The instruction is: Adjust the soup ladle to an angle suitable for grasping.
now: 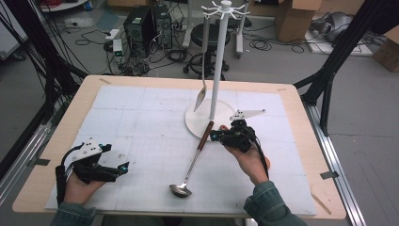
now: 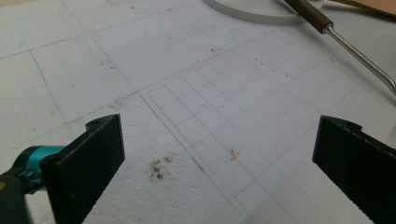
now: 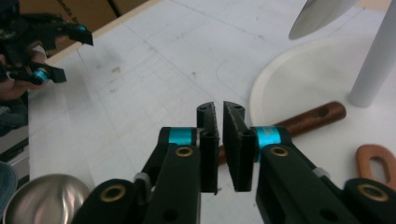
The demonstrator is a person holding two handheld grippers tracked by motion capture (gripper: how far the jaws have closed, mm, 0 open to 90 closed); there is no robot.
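Your right hand-held gripper (image 3: pixel 219 140) is clamped on the ladle (image 1: pixel 188 165) at its brown handle; the ladle lies on the table (image 1: pixel 291 155), handle on the rack (image 1: pixel 214 123) base. Hanging remains. Left hand-held gripper (image 2: pixel 215 154) wide, empty.

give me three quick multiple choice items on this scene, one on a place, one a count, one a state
1. The ladle has its bowl: A on the floor; B on the mat, towards the person; C on a hook.
2. Utensils hanging from the stand: A none; B one; C three.
3. The left gripper has its fingers: A wide apart; B shut on the ladle; C shut on nothing.

Key: B, the high view shows the bowl resting on the mat near the front edge. B, a single spoon hangs there. A, bare mat shows between the fingers in the left gripper view.
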